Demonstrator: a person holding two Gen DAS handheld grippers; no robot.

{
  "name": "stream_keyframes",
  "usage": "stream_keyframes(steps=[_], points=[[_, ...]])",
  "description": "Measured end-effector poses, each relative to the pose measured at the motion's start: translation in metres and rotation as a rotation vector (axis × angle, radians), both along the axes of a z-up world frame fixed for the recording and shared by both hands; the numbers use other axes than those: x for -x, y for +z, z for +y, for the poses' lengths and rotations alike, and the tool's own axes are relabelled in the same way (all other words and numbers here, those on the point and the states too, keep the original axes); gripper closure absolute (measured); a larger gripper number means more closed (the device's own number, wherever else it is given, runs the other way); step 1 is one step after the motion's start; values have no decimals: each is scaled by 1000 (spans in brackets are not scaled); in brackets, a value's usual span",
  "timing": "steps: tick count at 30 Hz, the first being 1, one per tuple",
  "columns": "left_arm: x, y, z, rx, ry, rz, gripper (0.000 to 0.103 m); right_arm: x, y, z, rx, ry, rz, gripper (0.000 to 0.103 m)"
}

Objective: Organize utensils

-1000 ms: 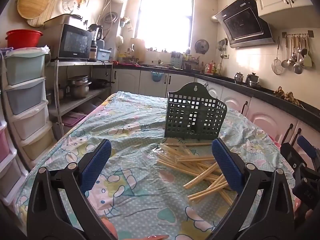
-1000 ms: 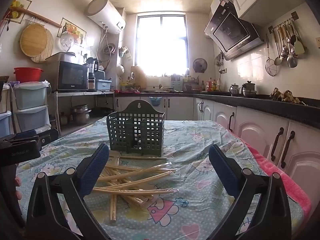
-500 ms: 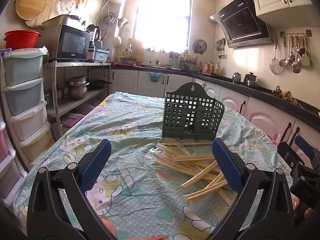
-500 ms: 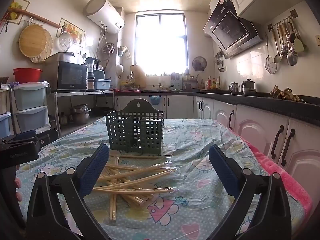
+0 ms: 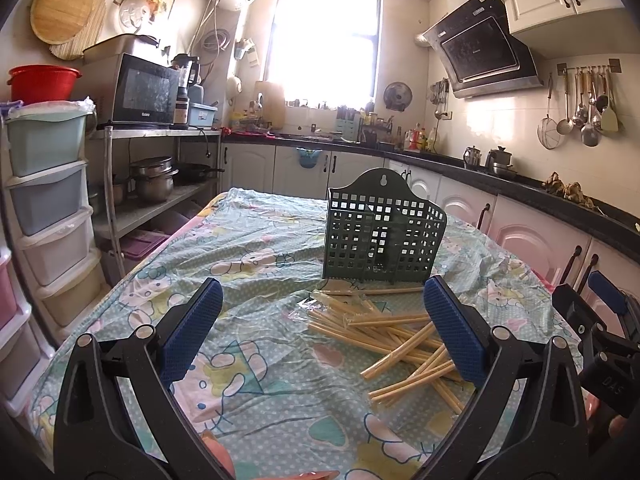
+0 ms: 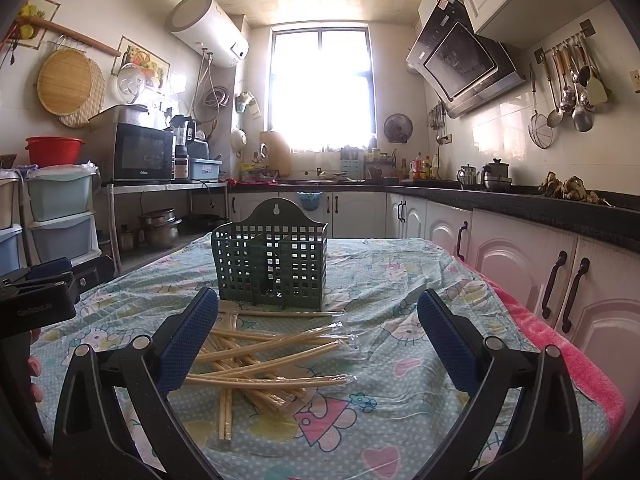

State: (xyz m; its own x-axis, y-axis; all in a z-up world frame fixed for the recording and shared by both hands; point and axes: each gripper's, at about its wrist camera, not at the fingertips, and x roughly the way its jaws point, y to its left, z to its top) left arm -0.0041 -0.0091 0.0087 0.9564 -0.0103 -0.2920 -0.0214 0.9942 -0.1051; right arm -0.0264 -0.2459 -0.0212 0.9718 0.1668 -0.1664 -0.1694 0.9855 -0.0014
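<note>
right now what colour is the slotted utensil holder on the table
Dark green utensil holder, clearest in the right wrist view.

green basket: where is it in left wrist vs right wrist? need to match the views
Left wrist: green basket stands right of centre on the table, behind the chopsticks, nearer the right finger.
Right wrist: green basket stands left of centre, chopsticks in front, nearer the left finger.
Shared landmark: the bright window on the far wall.

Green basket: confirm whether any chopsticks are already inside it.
No, the green basket looks empty; the chopsticks lie on the tablecloth.
</note>
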Motion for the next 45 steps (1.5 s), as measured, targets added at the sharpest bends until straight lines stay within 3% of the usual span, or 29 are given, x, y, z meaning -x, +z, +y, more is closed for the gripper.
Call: stream_keyframes(steps=[24,33,39,45], points=[[-1,-2,3,7,2,11,10,-1,1,5,12,16,5,6],[-11,-6,22,53,12,76,10,-11,5,21,43,101,64,6],[-19,-8,40,130,-21,113,10,-25,15,28,36,165,125,6],[-33,-4,48,140,-1,164,10,-42,28,35,47,198,161,6]])
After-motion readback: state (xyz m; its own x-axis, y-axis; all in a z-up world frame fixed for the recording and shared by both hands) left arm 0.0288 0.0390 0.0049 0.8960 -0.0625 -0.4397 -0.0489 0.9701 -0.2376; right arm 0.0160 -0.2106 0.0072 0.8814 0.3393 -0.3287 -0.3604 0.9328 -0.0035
